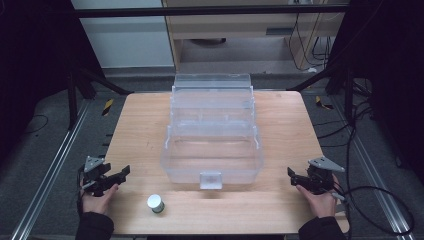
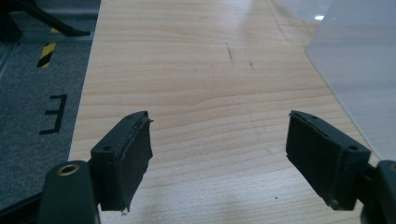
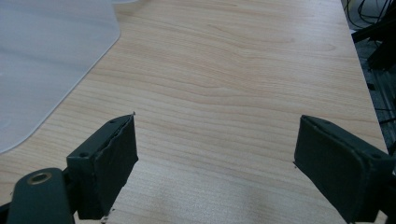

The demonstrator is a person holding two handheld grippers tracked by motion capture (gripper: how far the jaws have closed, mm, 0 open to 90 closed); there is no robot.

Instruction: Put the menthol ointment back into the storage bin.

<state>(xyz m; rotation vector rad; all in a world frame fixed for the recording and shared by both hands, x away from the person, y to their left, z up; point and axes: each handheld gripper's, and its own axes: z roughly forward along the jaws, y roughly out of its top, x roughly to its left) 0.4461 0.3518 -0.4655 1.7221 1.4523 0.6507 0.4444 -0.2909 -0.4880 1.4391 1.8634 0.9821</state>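
A clear plastic tiered box (image 1: 212, 131) stands open in the middle of the wooden table (image 1: 140, 125), its trays stepped back and a latch (image 1: 210, 179) at its front. A small white-capped jar (image 1: 156, 203) stands upright near the front edge, left of centre. My left gripper (image 1: 119, 176) rests at the front left, open, with nothing between its jaws (image 2: 219, 154). At the front right my right gripper (image 1: 295, 176) is open and empty too (image 3: 217, 158). The box's frosted corner (image 2: 359, 70) shows in the left gripper view, and its corner (image 3: 42, 65) in the right gripper view.
Bare wood lies on both sides of the box. Dark floor with cables (image 1: 370, 190) and metal frame rails (image 1: 55, 165) surrounds the table. A yellow-black striped marker (image 2: 46, 53) lies on the floor past the table's left edge.
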